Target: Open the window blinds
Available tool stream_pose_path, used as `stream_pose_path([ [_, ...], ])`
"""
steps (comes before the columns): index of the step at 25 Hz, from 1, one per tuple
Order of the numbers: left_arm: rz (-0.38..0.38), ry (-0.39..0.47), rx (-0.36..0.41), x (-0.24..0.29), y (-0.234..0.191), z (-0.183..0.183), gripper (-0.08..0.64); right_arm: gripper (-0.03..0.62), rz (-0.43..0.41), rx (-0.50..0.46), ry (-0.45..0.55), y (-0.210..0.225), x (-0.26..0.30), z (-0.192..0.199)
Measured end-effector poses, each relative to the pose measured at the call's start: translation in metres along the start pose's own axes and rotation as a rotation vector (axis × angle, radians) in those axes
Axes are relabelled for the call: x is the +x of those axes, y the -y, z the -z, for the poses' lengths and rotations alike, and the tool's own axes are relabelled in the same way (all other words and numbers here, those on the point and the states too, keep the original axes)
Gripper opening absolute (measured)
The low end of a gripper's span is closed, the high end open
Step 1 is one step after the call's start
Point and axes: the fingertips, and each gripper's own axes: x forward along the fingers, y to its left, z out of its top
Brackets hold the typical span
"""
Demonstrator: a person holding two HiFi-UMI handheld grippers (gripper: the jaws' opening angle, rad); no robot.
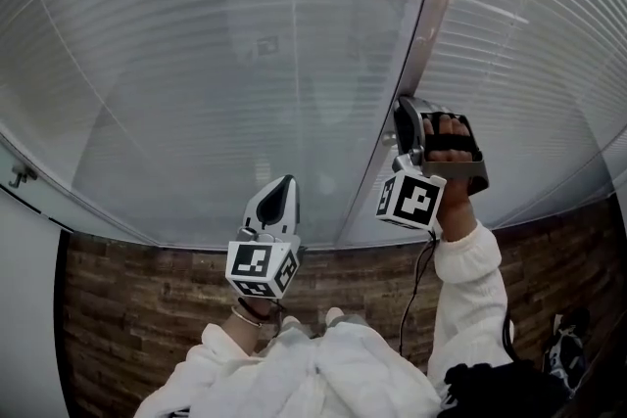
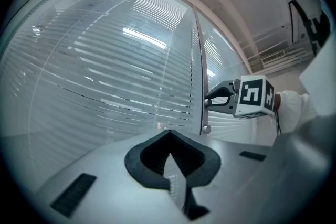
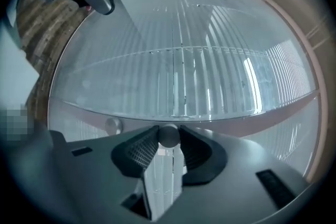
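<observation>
White horizontal window blinds point(image 1: 225, 64) hang behind glass on both sides of an upright metal frame bar point(image 1: 421, 44). A small round grey knob point(image 3: 169, 135) on that bar sits between the tips of my right gripper point(image 3: 169, 136), which is shut on it with the wrist rolled on its side. A second knob point(image 3: 113, 125) lies just below on the bar, also seen as a knob point(image 2: 206, 129) in the left gripper view under my right gripper point(image 2: 208, 100). My left gripper point(image 1: 286, 183) points level at the left pane, shut and empty, jaws meeting point(image 2: 169, 132).
A brick-patterned wall point(image 1: 147, 308) runs below the sill. A white wall point(image 1: 24, 308) and a small latch point(image 1: 20, 176) lie at the left. A cable point(image 1: 419, 284) hangs from the right gripper. A dark bag point(image 1: 500, 387) sits low right.
</observation>
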Motion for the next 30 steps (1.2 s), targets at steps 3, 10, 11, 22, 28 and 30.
stream_pose_path([
  [3,-0.006,0.003,0.000,-0.002,-0.002,-0.001,-0.003,0.135,-0.020,0.101,-0.007,0.002,0.002,-0.001],
  [10,-0.018,0.008,0.012,-0.010,-0.010,-0.004,-0.003,0.133,-0.072,0.649,0.033,0.011,0.000,0.000],
  [11,-0.018,0.008,0.011,-0.011,-0.011,-0.005,-0.003,0.133,-0.076,0.742,0.039,0.012,0.000,0.001],
  [22,-0.003,0.005,0.011,-0.020,-0.009,-0.005,-0.003,0.132,-0.120,1.878,0.234,0.016,0.002,0.021],
  [28,0.001,0.003,0.002,-0.024,-0.012,-0.003,-0.003,0.132,-0.141,2.316,0.317,0.015,0.002,0.026],
  [30,0.002,0.004,-0.001,-0.025,-0.013,-0.003,-0.003,0.132,-0.151,2.446,0.333,0.013,0.002,0.028],
])
